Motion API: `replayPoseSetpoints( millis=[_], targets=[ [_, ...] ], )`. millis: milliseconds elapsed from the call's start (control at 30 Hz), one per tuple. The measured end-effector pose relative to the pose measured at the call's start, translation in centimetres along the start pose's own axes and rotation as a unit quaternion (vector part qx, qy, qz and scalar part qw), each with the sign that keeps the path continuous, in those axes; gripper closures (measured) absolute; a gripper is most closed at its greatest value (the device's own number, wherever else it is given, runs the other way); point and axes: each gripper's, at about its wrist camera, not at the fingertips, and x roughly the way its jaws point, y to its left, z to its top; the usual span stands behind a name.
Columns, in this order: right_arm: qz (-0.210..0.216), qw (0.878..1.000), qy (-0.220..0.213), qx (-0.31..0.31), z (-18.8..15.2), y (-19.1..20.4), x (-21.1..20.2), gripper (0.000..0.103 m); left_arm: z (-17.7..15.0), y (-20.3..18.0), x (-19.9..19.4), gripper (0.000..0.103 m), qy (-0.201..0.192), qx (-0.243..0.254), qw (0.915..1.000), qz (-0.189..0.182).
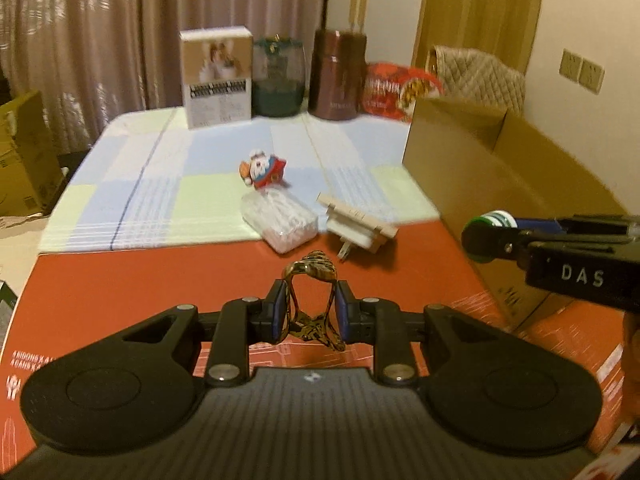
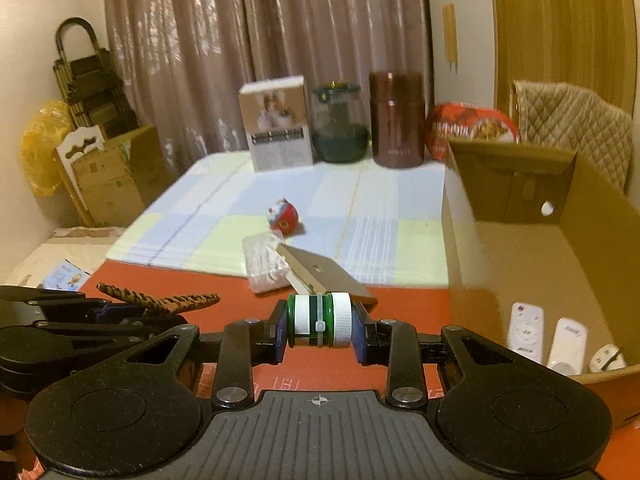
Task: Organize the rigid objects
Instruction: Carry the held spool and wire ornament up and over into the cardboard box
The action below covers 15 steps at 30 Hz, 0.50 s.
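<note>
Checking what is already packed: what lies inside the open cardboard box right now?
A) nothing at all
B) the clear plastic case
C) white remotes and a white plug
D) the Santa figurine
C: the right wrist view shows white remotes and a white plug on the floor of the cardboard box.

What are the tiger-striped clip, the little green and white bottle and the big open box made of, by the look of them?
Tiger-striped clip: likely glossy plastic, given its shiny amber-and-black mottling and thin rigid loops. Little bottle: seemingly plastic, with translucent green body, white label and ridged white cap. Open box: plain brown matte cardboard, with folded flaps and a punched hole in its wall.
</note>
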Motion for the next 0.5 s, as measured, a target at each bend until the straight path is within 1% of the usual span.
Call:
replayPoseSetpoints(
  millis=[67, 167, 267, 367, 500],
  targets=[
    [0.003, 1.000, -0.015, -0.005, 0.2, -0.1, -1.6, 0.075, 0.0, -0.9, -1.3, 0.082, -0.008, -0.002, 0.9999, 0.011],
    [-0.004, 0.999, -0.036, -0.009, 0.2, -0.7, -3.8, 0.075, 0.1, -2.4, -2.9, 0.082, -0.014, -0.002, 0.9998, 0.010],
    [-0.018, 0.999, -0.050, -0.010, 0.1, -1.7, -5.7, 0.075, 0.2, -3.9, -4.3, 0.082, -0.024, -0.003, 0.9997, 0.005],
    [-0.028, 0.998, -0.060, 0.003, -0.2, -3.0, -7.1, 0.075, 0.4, -5.5, -5.5, 0.082, -0.033, -0.002, 0.9994, -0.004],
    [-0.045, 0.996, -0.071, 0.016, -0.4, -5.0, -8.3, 0.075, 0.8, -7.7, -6.4, 0.082, -0.042, 0.014, 0.9989, -0.017]
  ],
)
